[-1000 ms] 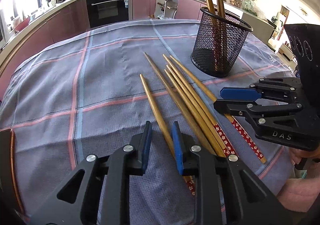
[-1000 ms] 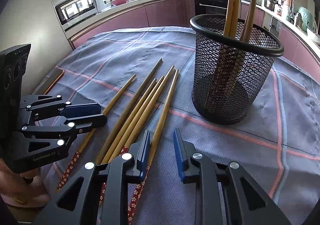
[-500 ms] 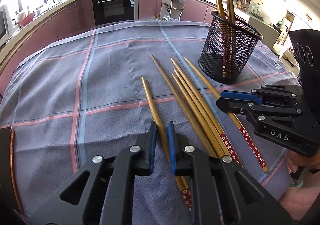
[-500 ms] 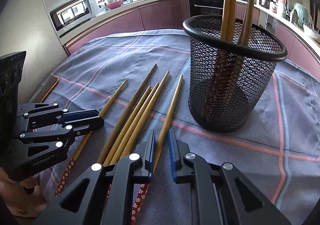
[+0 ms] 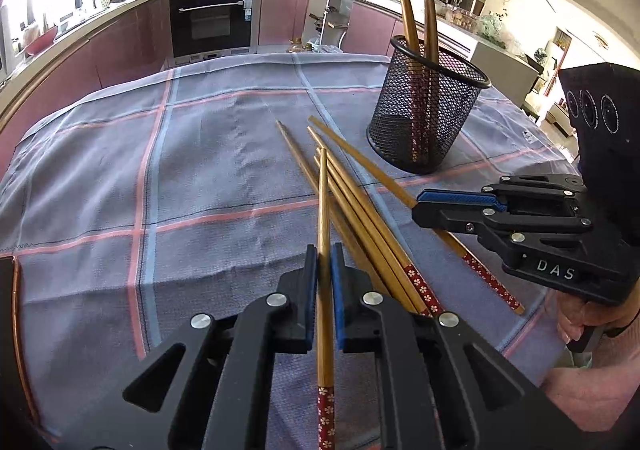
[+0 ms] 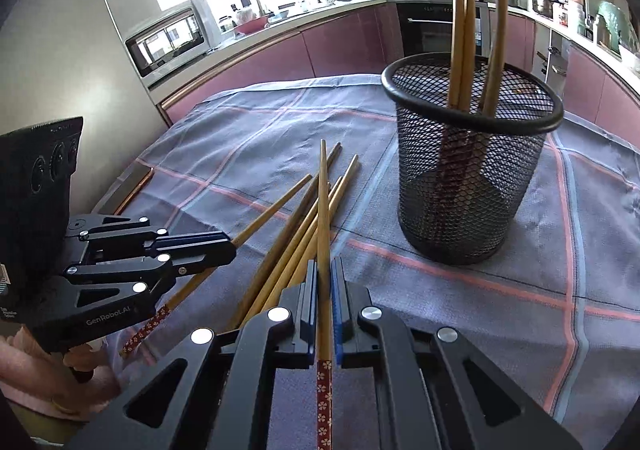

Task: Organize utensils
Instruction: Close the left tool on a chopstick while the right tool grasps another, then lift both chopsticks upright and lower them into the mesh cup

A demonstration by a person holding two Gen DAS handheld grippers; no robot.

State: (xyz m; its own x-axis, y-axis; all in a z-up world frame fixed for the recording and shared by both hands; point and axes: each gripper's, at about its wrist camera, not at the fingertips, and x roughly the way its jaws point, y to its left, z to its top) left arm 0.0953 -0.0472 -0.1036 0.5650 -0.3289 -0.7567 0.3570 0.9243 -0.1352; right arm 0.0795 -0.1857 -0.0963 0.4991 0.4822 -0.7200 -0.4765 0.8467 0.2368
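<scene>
Your left tongs (image 5: 324,270) were clenched on one tan bamboo chopstick with a red flowered handle end (image 5: 322,250). Its long axis ran straight ahead between the blue pads (image 5: 337,282), the tapered tip pointing away from you and lifted over the loose pile, the red flowered end pointing back under the tongs.

Your right tongs (image 6: 325,286) were likewise clenched on a second bamboo chopstick of the same pattern (image 6: 322,234), held the same way: tip forward and raised, red flowered end toward you. That made two chopsticks held, one in each pair of tongs.

Below them, the loose bamboo chopsticks (image 5: 360,205) lay on the counter in a rough fan, tips pointing away and slightly left in the left wrist view, red ends near you. I counted about five there, though where they overlap the count is unsure.

Beyond and to the right stood the black wire-mesh cylindrical holder (image 6: 472,177), upright. Three chopsticks (image 6: 460,29) stood in it by the right wrist view, tips up and leaning slightly, red ends at the bottom.

All of it rested on a grey-blue cloth with pink and blue check lines (image 5: 192,177) covering the counter.
</scene>
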